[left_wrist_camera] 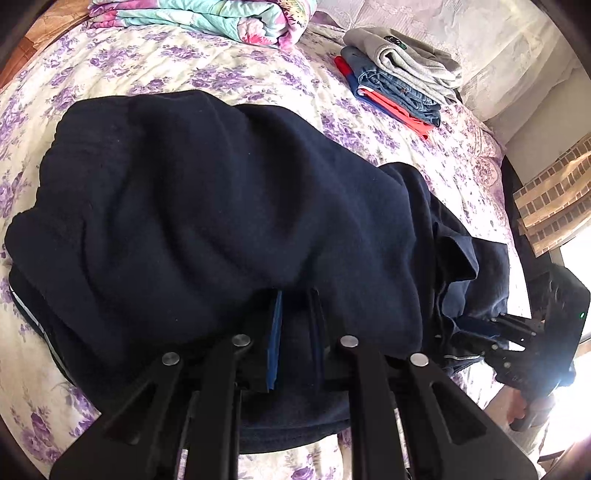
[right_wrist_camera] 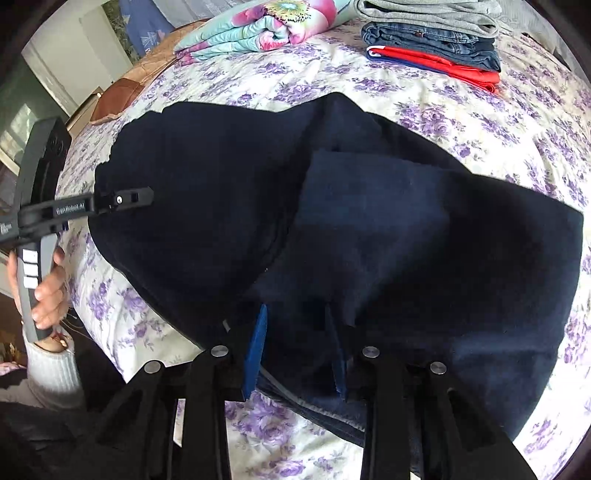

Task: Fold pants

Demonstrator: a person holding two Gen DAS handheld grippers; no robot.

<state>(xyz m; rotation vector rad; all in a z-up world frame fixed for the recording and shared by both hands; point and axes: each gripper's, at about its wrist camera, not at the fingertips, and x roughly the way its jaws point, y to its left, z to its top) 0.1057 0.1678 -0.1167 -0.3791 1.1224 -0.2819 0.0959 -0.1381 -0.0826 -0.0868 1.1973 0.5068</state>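
A: What is seen around the work area?

B: A bedsheet printed with purple flowers (left_wrist_camera: pixel 229 70) is spread under everything. At its far edge a rolled quilt in turquoise and pink floral fabric (left_wrist_camera: pixel 229 18) is laid, and beside it a folded stack of clothes (left_wrist_camera: pixel 402 77), grey on top, blue denim in the middle, red at the bottom. A brown cushion (right_wrist_camera: pixel 118 98) is glimpsed past the bed's corner. Nothing is placed between the grippers and the garment.

A: And the garment itself?

B: The dark navy fleece pants (left_wrist_camera: pixel 221 206) are bunched in the middle of the sheet, well apart from the stack. A lighter fold of them is turned up on one side.

A: How are the tools set against it?

B: The left gripper (left_wrist_camera: pixel 295 332) is pressed nearly closed, with a fold of the near edge of the pants pinched between its blue pads. At the right gripper (right_wrist_camera: pixel 297 347) cloth is draped between the fingers, the jaws standing partly apart; whether it is gripped cannot be told. A hand (right_wrist_camera: pixel 48 291) in a white knitted cuff is seen on the left gripper's handle.
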